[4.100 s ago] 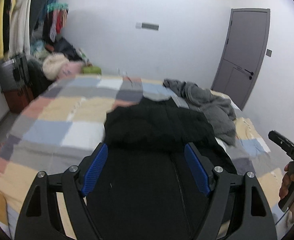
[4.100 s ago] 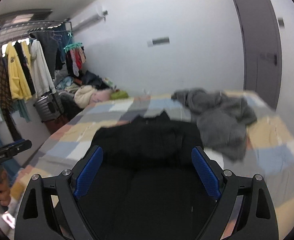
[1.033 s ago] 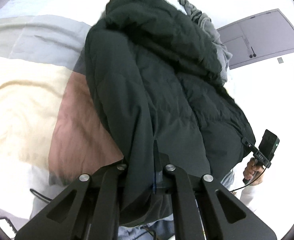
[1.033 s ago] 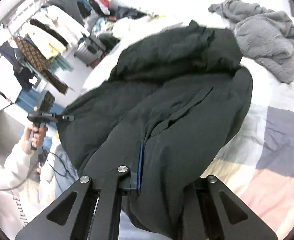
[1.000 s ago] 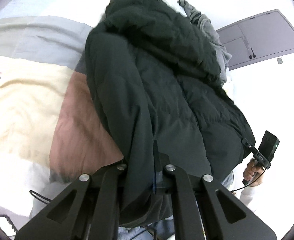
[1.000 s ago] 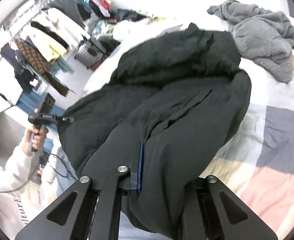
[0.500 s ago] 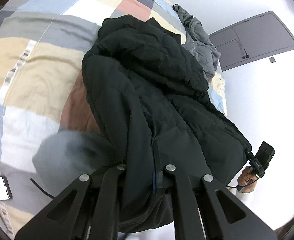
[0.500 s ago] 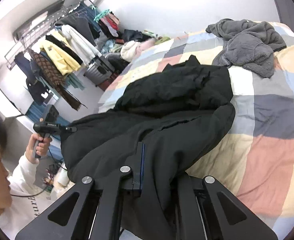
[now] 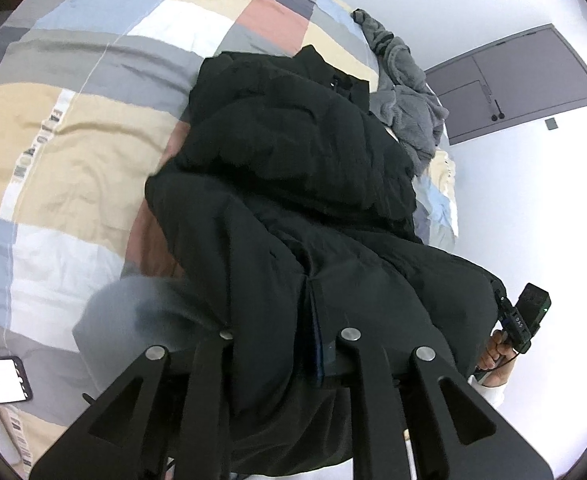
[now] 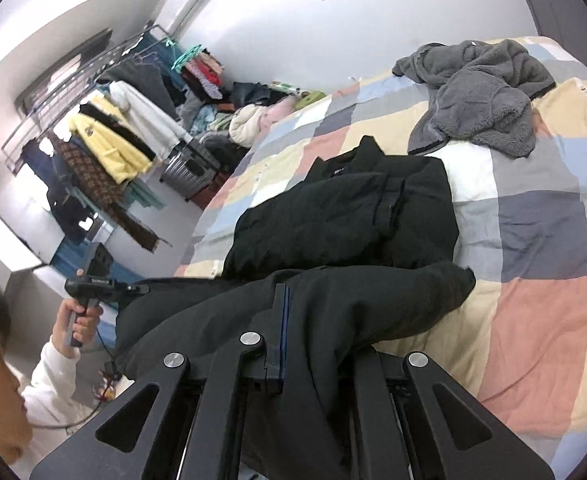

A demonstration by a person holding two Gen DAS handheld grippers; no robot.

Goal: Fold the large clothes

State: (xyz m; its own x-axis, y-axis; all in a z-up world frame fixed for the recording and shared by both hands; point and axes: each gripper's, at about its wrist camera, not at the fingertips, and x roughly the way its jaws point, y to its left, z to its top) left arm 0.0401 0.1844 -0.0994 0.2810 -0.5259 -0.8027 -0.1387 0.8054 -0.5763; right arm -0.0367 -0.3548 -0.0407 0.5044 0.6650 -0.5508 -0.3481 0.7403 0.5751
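Left gripper (image 9: 277, 344) has the hem of the black padded jacket (image 9: 293, 184) between its jaws, which are easing apart. Right gripper (image 10: 293, 328) is clamped on the hem's other end. Both lift that edge while the jacket's upper half lies on the patchwork bed (image 10: 541, 240), near a grey fleece (image 10: 481, 92).

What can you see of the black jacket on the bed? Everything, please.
The black jacket is a puffy, quilted, matte coat with a stand-up collar. Its upper part lies bunched on the patchwork bedspread, beside a grey fleece. Its lower edge is lifted: the right gripper is shut on it; the left gripper, jaws opening, has fabric between them.
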